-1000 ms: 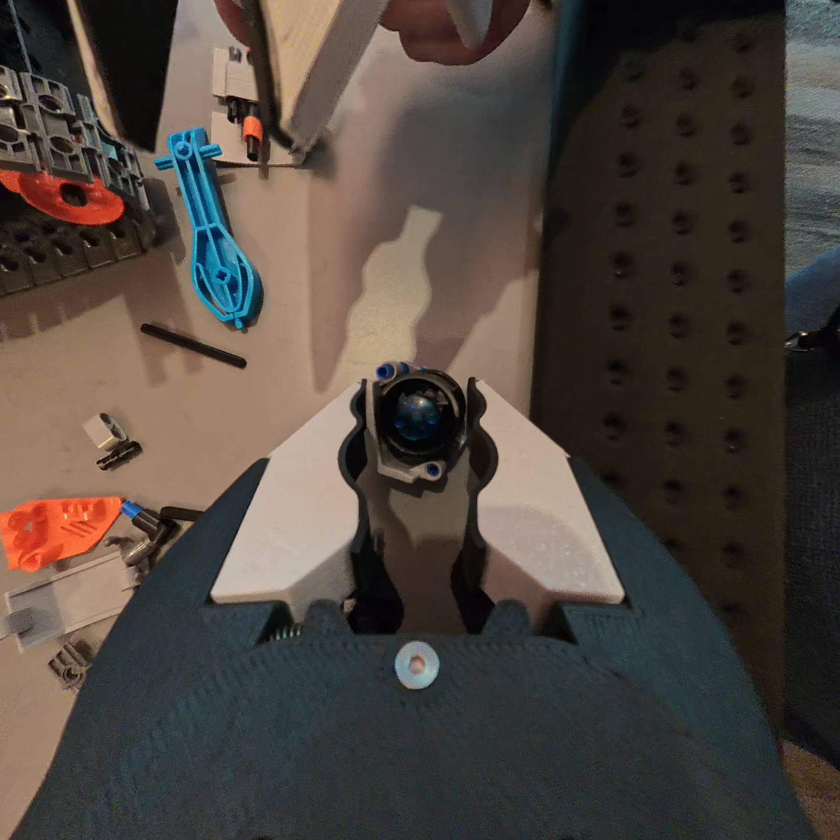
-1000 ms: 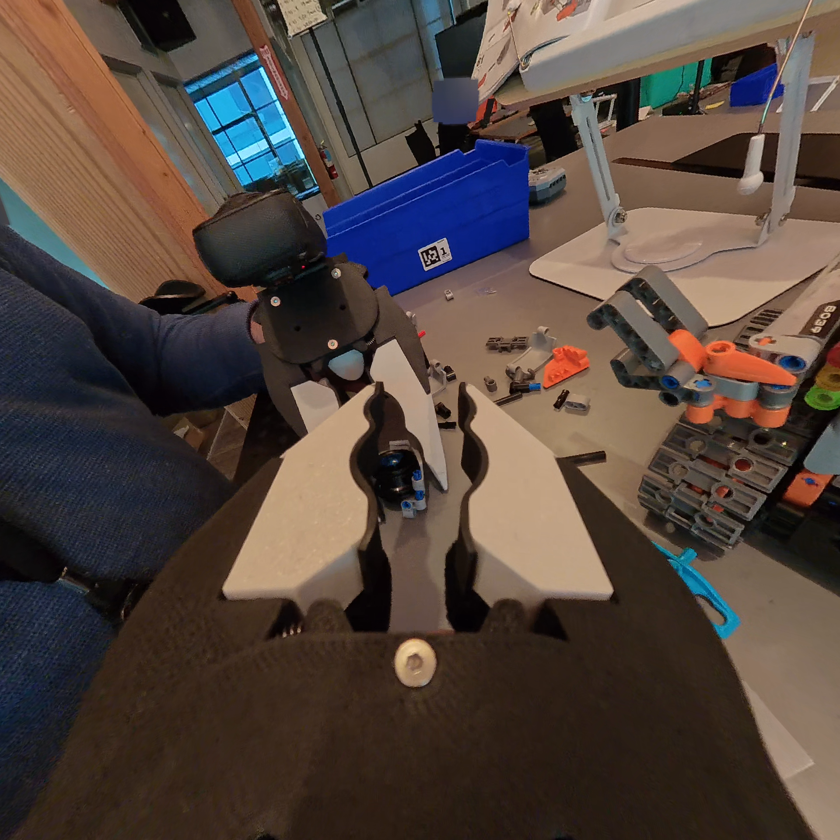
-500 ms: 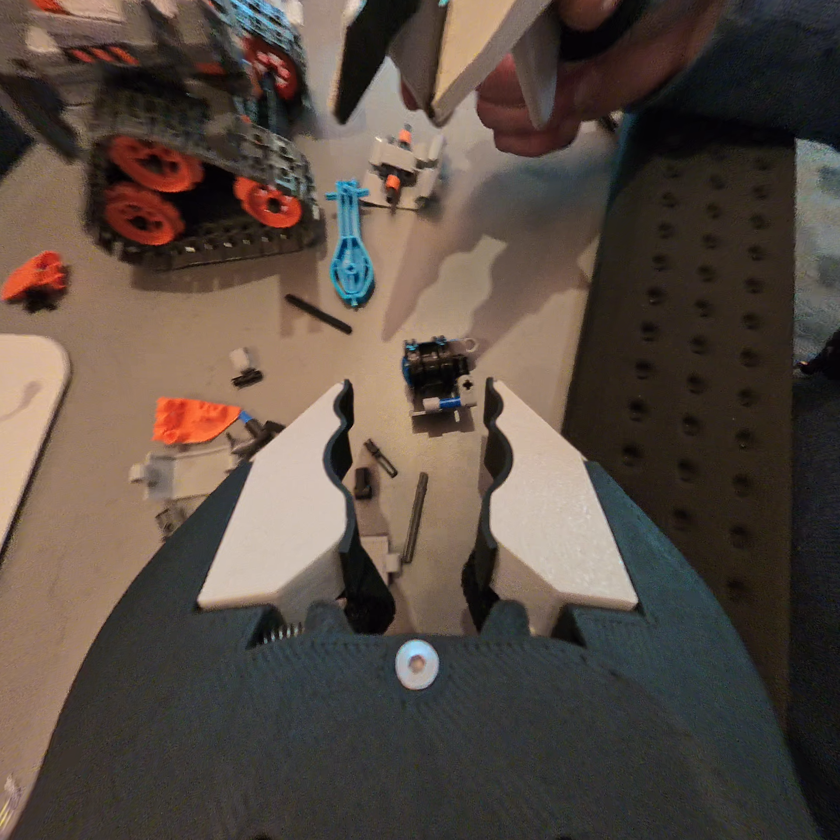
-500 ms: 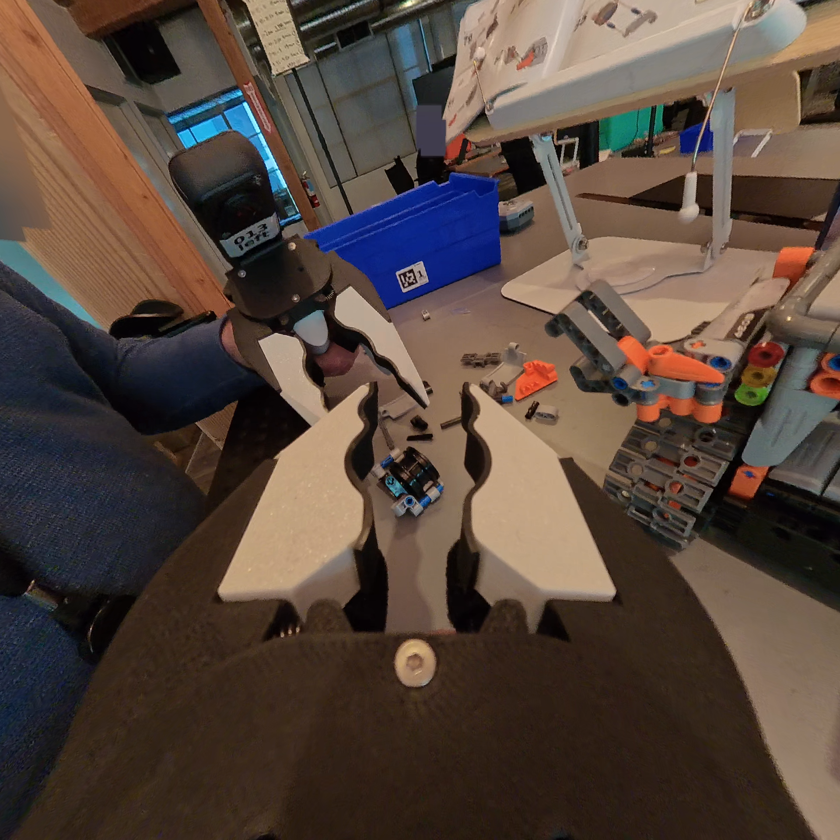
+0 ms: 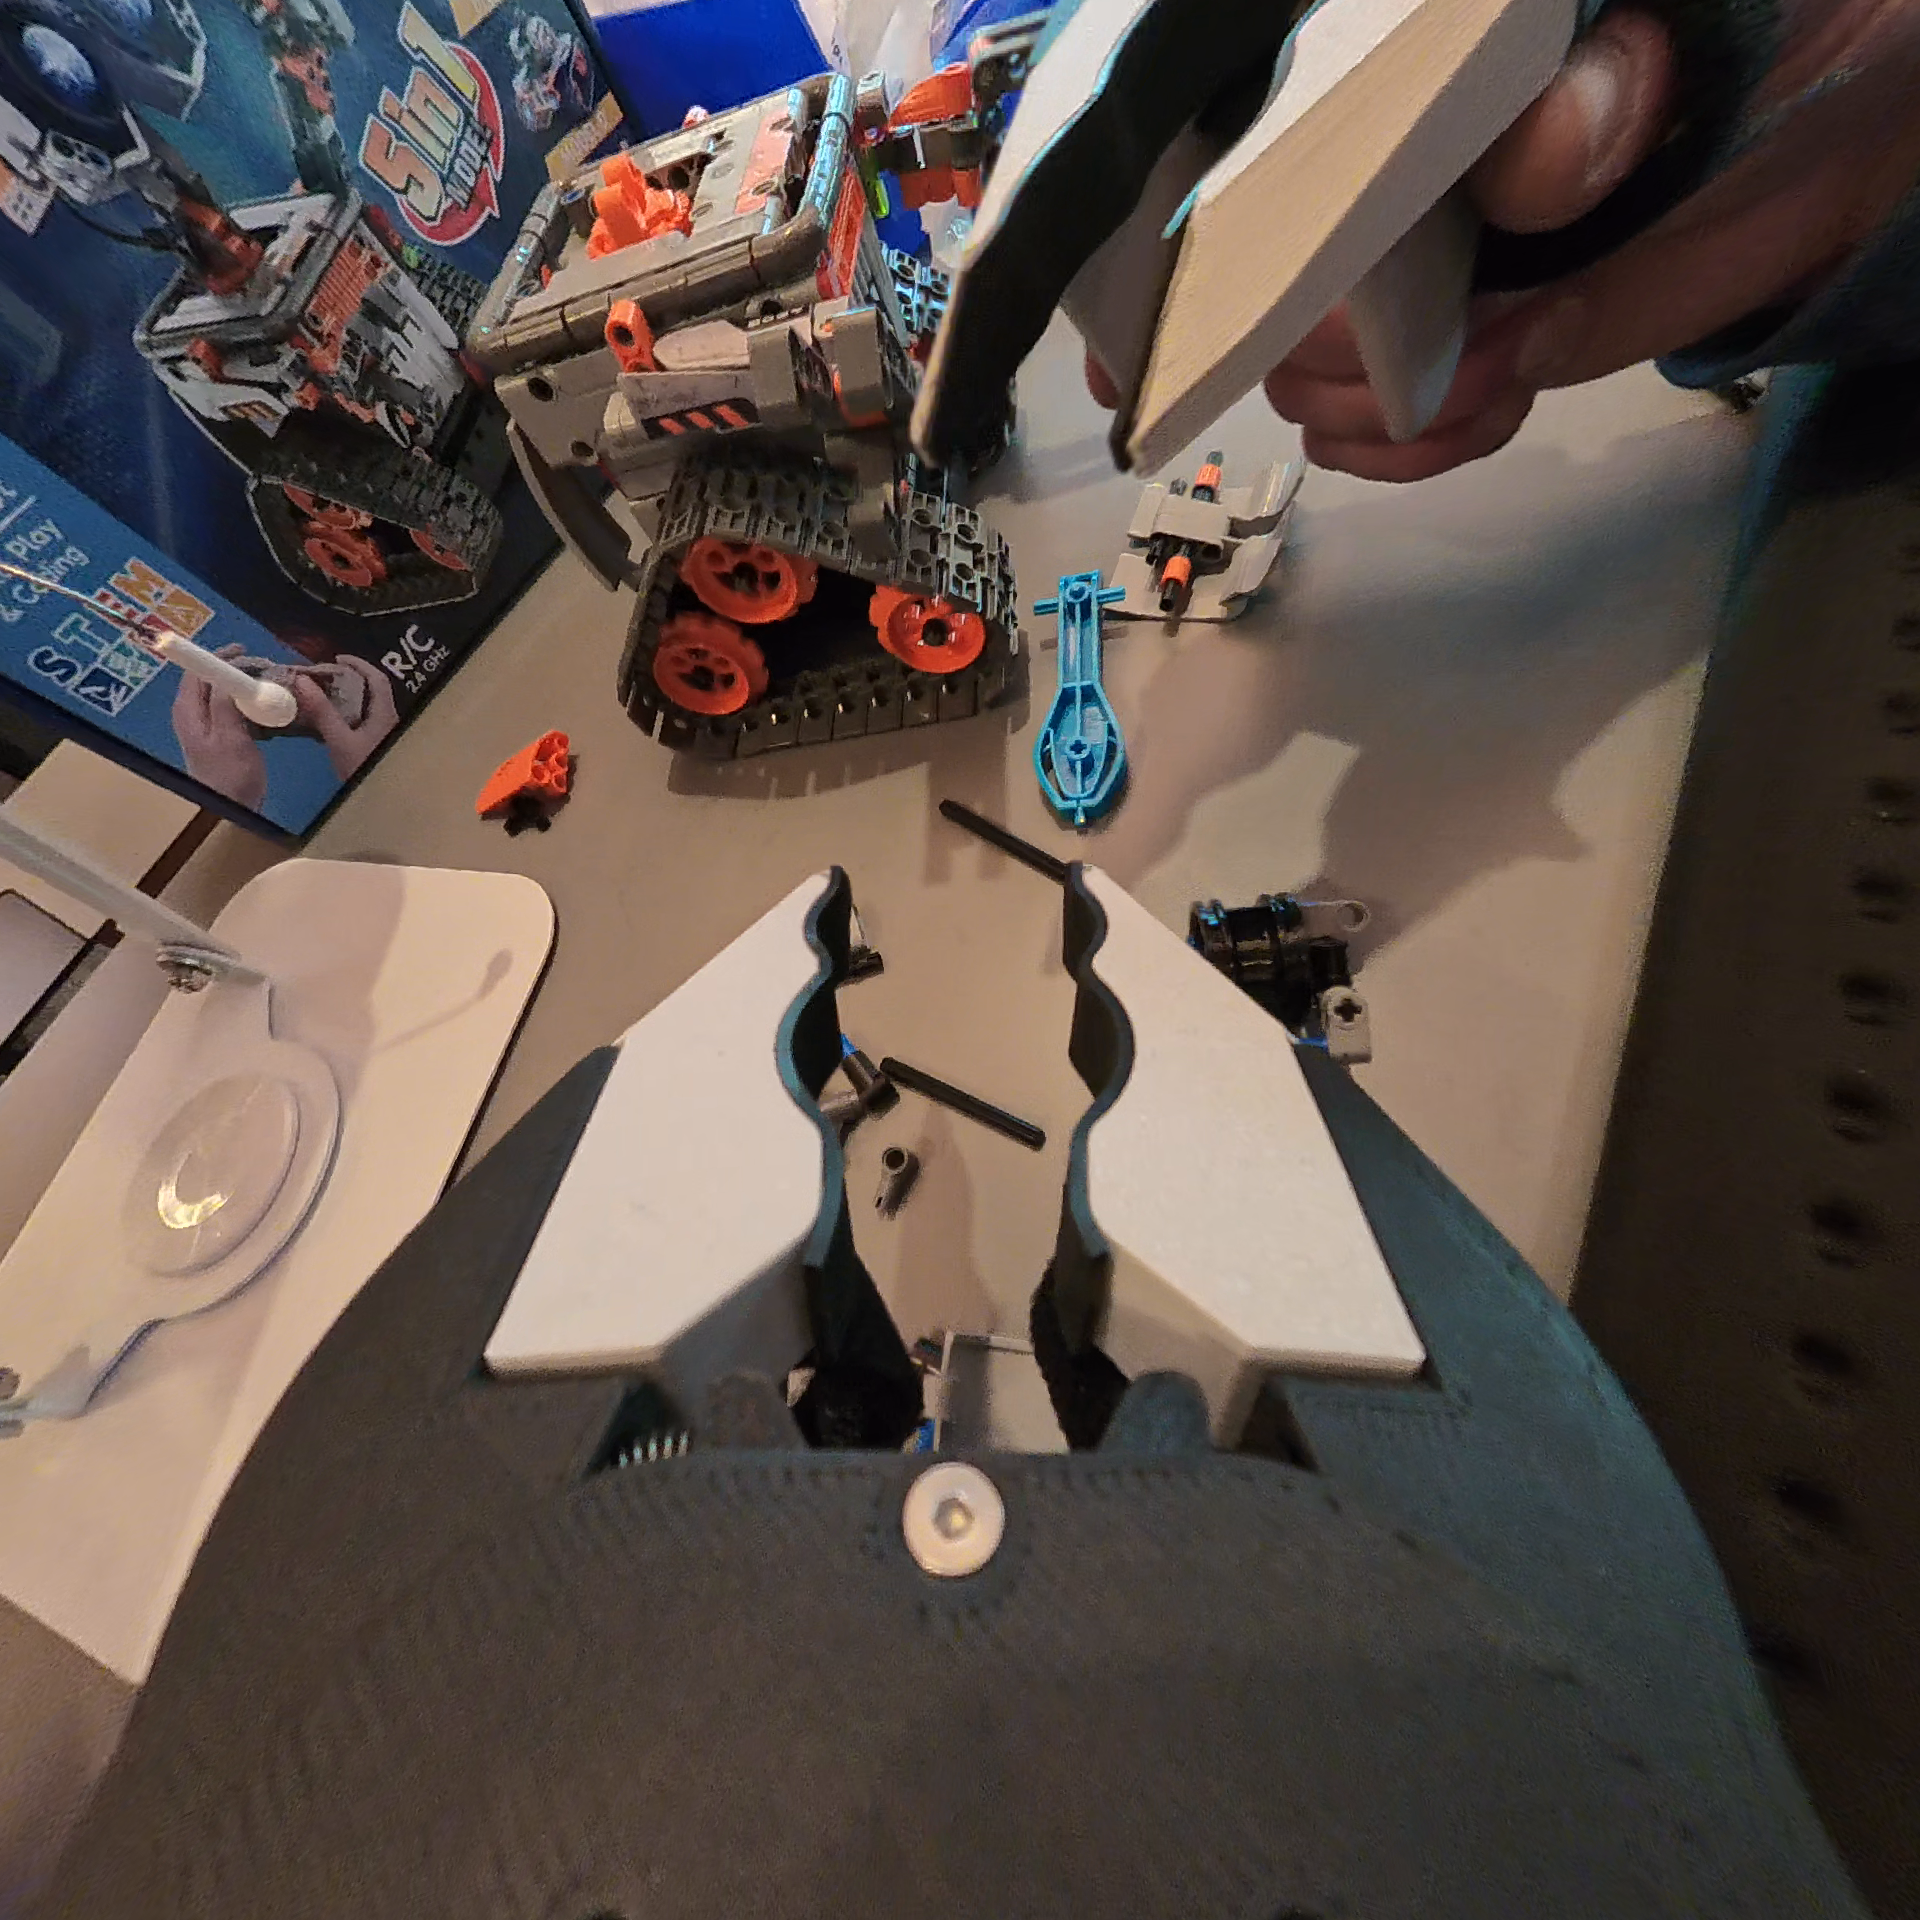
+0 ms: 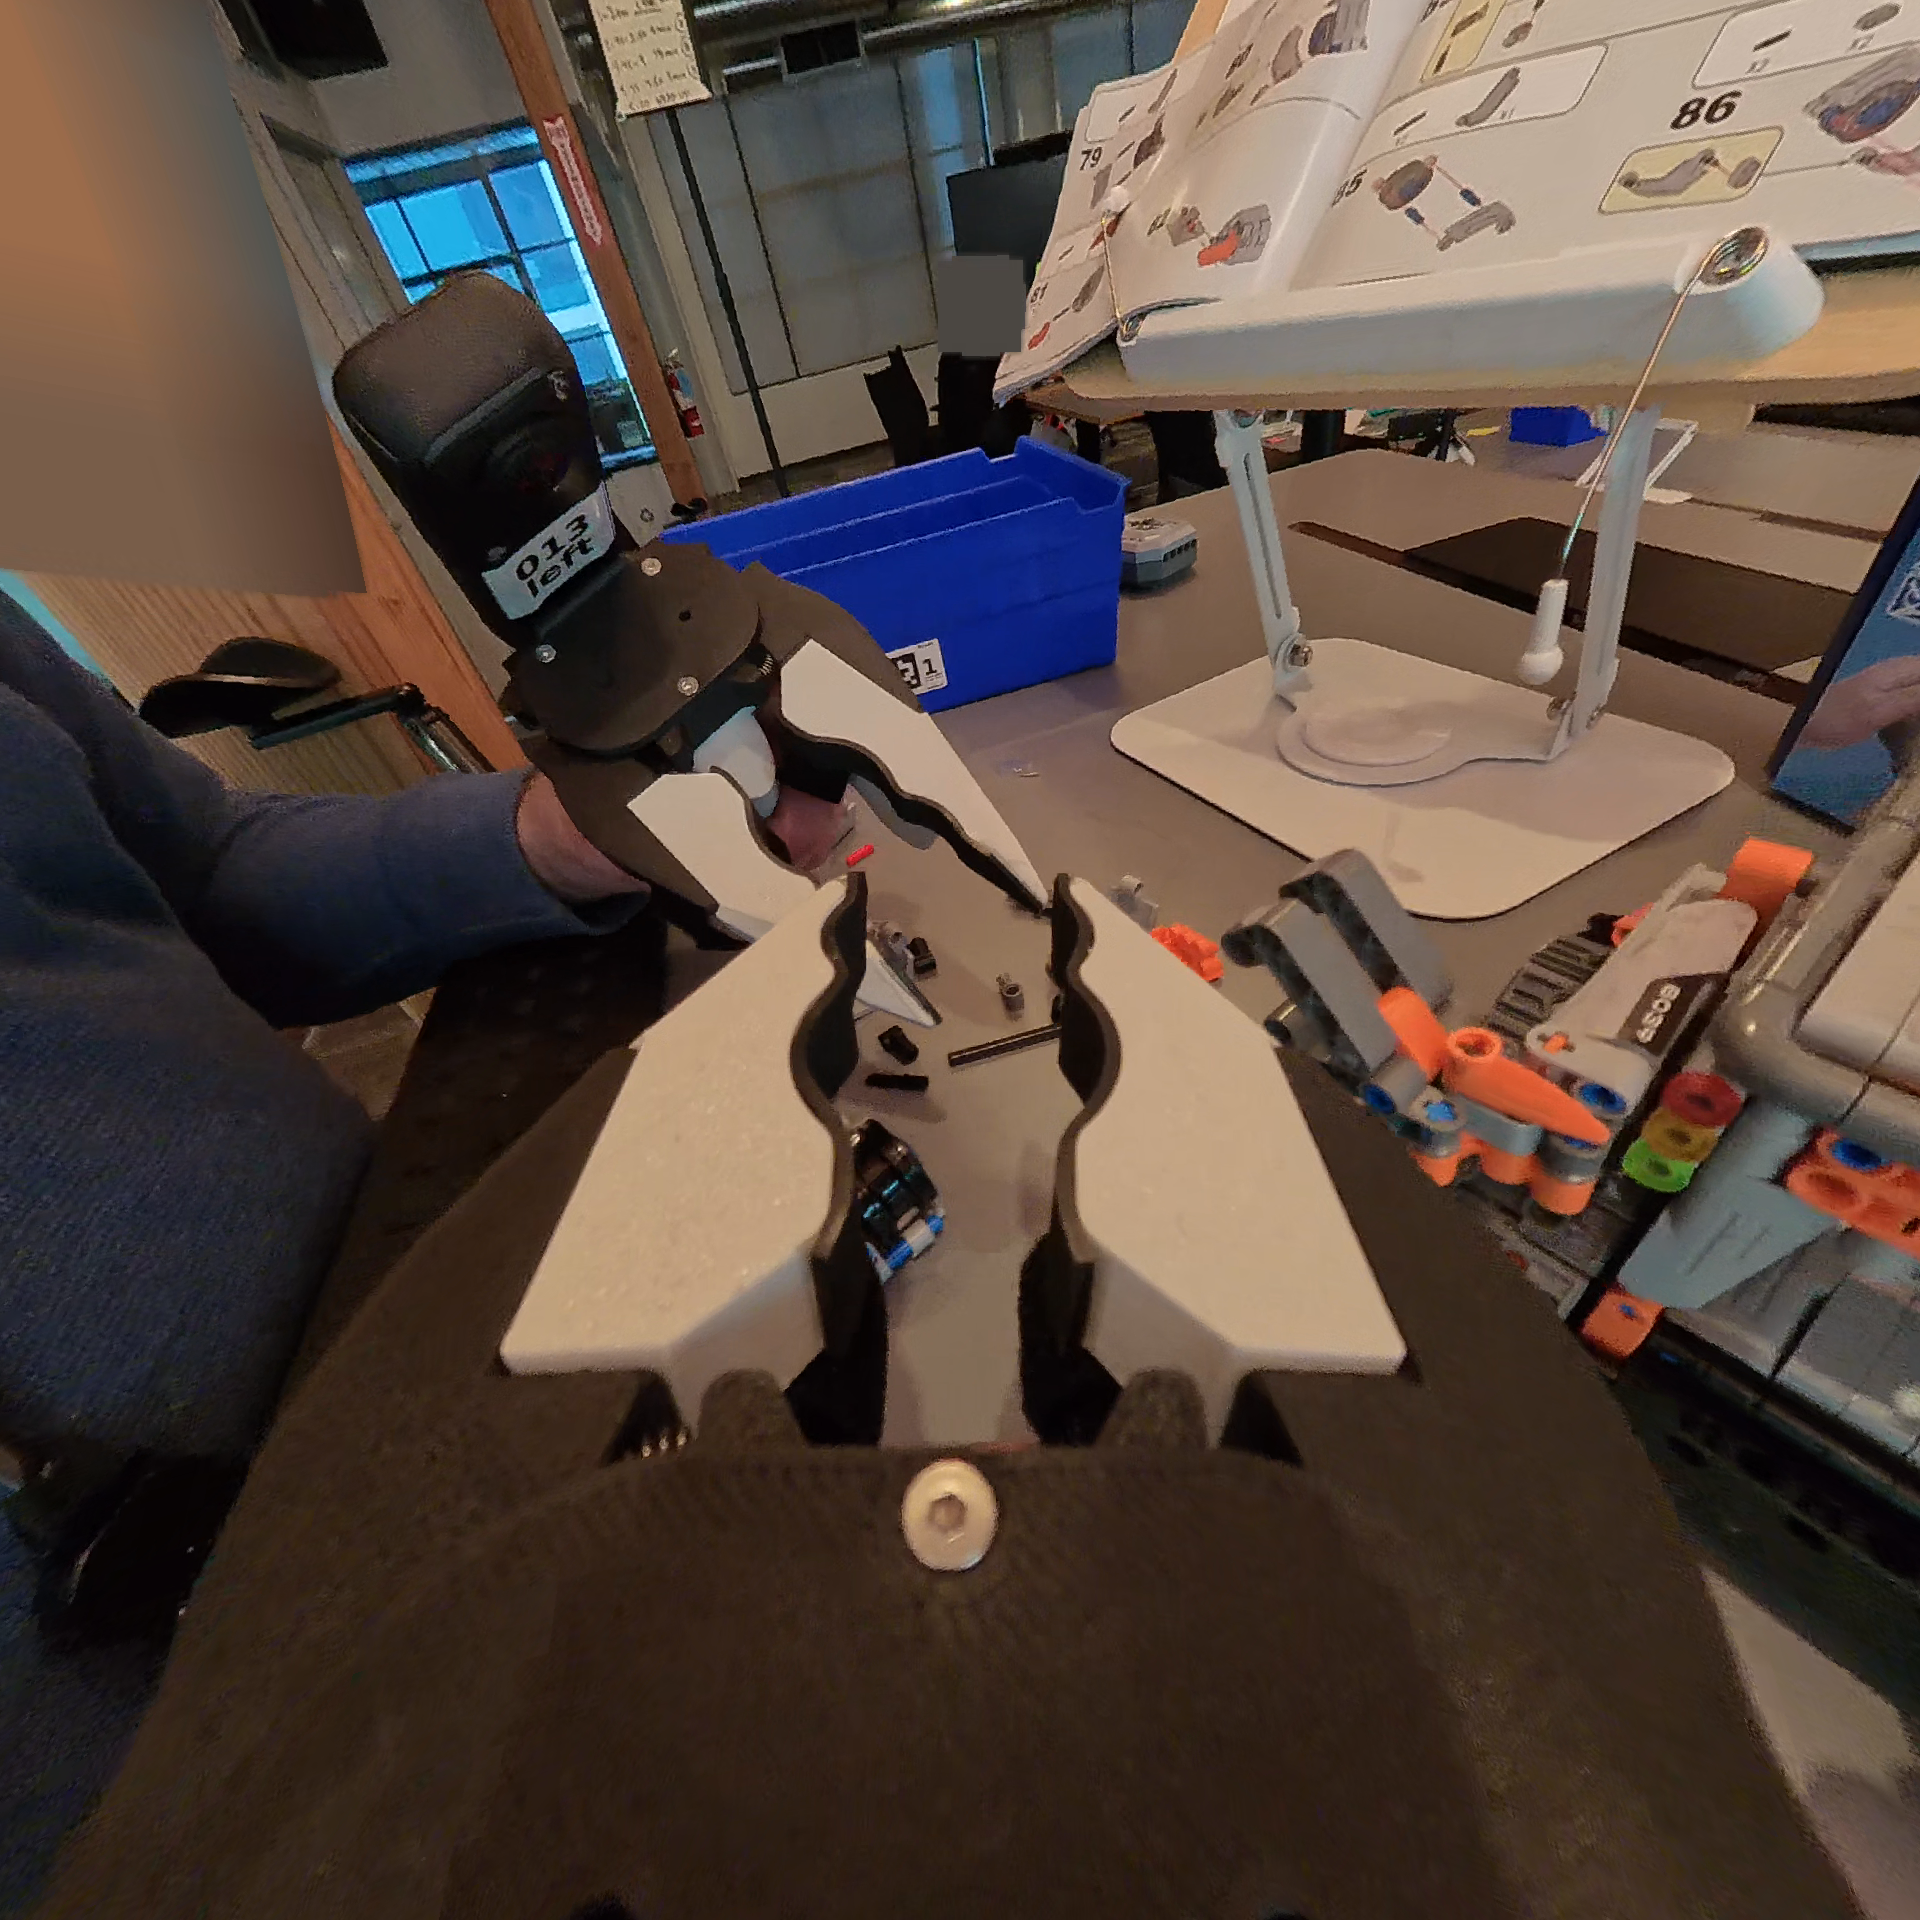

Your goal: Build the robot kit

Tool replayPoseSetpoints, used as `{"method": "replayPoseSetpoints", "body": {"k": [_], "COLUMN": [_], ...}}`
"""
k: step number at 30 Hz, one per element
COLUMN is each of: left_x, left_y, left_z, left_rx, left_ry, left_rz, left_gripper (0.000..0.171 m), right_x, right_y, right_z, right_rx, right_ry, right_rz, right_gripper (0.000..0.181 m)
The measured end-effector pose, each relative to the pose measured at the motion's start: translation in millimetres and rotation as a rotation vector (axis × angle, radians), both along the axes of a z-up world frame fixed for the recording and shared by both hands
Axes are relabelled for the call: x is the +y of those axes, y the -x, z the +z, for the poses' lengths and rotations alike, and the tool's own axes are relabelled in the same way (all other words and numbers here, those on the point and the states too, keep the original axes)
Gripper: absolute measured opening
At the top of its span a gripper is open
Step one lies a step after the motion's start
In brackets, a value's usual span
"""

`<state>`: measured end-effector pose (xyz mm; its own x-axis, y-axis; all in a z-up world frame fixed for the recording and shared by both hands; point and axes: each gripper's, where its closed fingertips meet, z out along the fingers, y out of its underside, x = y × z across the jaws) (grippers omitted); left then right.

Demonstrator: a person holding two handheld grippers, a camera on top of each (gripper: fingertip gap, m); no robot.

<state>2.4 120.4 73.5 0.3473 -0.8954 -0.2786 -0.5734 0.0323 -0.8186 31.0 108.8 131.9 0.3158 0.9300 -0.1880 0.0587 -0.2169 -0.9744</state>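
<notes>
Hovering over the grey table (image 5: 1455,790), the left gripper (image 5: 951,894) has its white fingers spread with nothing between them. In the left wrist view, a short black axle (image 5: 961,1101) and a small dark grey connector (image 5: 894,1174) lie on the table in the gap below the fingers. A small black wheel assembly (image 5: 1273,961) with blue and grey pins lies just beside the right-hand finger, apart from it. Farther ahead lie another black rod (image 5: 997,840), a blue lever tool (image 5: 1081,717) and a grey bracket piece (image 5: 1205,545). A tracked model vehicle (image 5: 769,457) with orange wheels stands beyond them, next to a blue product box (image 5: 208,364). A lone orange piece (image 5: 525,774) sits near a white stand base (image 5: 343,1039). The right gripper (image 5: 1029,436) hangs at the upper right, held by a hand (image 5: 1579,260).

In the right wrist view, the right gripper (image 6: 956,904) is likewise spread and empty. The black wheel assembly (image 6: 894,1195) lies on the table (image 6: 1070,790) close to its left-hand finger; whether they touch cannot be told. The black axle (image 6: 1003,1044) lies farther along the gap. The left gripper (image 6: 966,935) reaches in from the left, fingers parted. A blue bin (image 6: 935,561) stands behind it, and an open instruction booklet (image 6: 1455,135) rests on the white stand (image 6: 1434,748). The vehicle's orange and grey arm (image 6: 1455,1070) sits at right.
</notes>
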Motion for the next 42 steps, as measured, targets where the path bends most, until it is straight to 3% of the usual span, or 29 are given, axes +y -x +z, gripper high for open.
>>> {"method": "replayPoseSetpoints", "body": {"k": [8,12,16,19,25,28,33,37,40,42], "left_x": [6,14,12,-8,-12,8,54,60,63,66], "left_y": [18,71,142,160,140,115,80,65,58,59], "left_z": [13,21,9,-6,-14,-11,-35,-54,-60,-61], "left_rx": [-0.074,-0.005,0.116,0.204,0.231,0.197,0.251,0.287,0.272,0.262], "left_ry": [0.020,-0.018,0.104,0.233,0.246,0.222,0.245,0.299,0.321,0.308], "left_rz": [0.045,0.182,0.355,0.373,0.315,0.269,0.222,0.157,0.135,0.140], "left_gripper": [0.042,0.042,0.040,0.031,0.033,0.032,0.036,0.025,0.004,0.004], "right_x": [8,9,8,6,2,1,2,2,1,1], "right_y": [-2,-11,-14,-12,-10,-12,-15,-16,-17,-17], "right_z": [-7,1,0,-3,-10,-12,-13,-10,-10,-10], "right_rx": [-0.050,-0.004,-0.001,-0.029,-0.063,-0.068,-0.074,-0.071,-0.072,-0.071], "right_ry": [-0.056,-0.059,-0.057,-0.065,-0.067,-0.061,-0.063,-0.075,-0.081,-0.081], "right_rz": [-0.039,-0.064,-0.072,-0.067,-0.057,-0.064,-0.076,-0.085,-0.088,-0.086], "right_gripper": [0.034,0.034,0.033,0.033,0.033,0.033,0.033,0.033,0.032,0.032]}}
